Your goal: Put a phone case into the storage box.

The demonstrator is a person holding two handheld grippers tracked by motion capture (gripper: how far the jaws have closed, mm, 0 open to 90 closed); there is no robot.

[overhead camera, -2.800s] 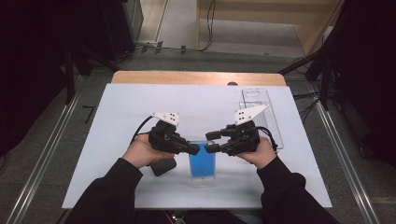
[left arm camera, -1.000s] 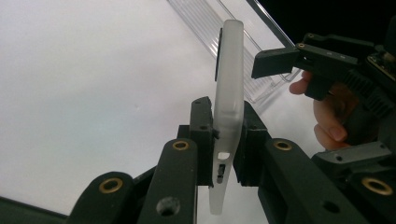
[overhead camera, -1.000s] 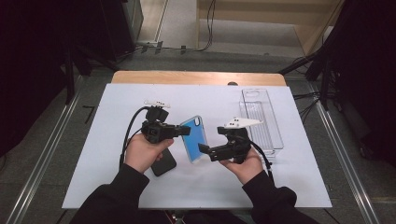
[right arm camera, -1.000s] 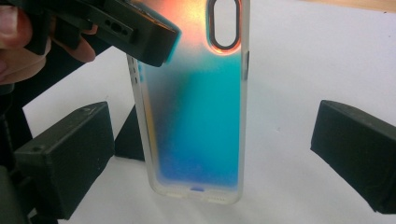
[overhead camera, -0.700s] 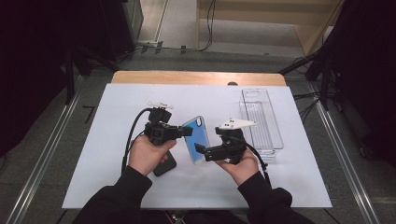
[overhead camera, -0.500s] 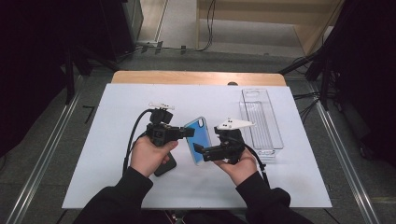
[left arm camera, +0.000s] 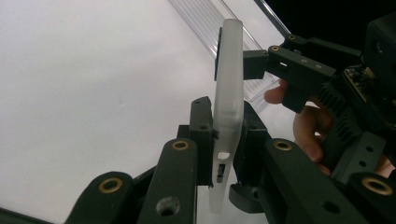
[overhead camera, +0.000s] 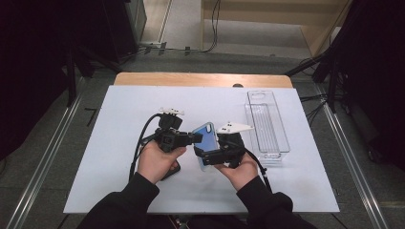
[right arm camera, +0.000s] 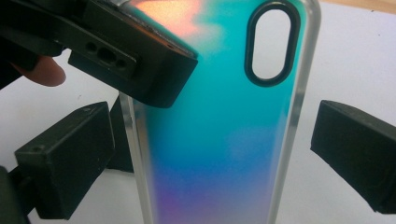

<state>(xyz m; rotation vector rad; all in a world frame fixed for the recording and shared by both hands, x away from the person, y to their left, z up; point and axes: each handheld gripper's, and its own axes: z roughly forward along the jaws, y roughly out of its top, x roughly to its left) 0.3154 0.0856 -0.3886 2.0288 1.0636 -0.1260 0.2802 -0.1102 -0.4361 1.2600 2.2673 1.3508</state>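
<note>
A phone case (overhead camera: 208, 134) with a blue-teal iridescent back and frosted rim is held up off the white table, tilted. My left gripper (overhead camera: 197, 138) is shut on its edge; in the left gripper view the case (left arm camera: 229, 84) stands edge-on between the two jaws of that gripper (left arm camera: 224, 140). My right gripper (overhead camera: 204, 155) is open just below and right of the case. In the right gripper view the case (right arm camera: 219, 140) with its oval camera cutout stands between the spread fingers of the right gripper (right arm camera: 210, 158), apart from both pads.
A clear plastic tray (overhead camera: 267, 125) lies on the white table (overhead camera: 119, 119) at the right. A dark flat object (overhead camera: 173, 169) lies partly under the left hand. The table's wooden far edge (overhead camera: 200, 79) runs along the back.
The case lay flat on the table between both grippers; now the left gripper holds it lifted and tilted. In the last second the right gripper has moved left, closing in on the case.
</note>
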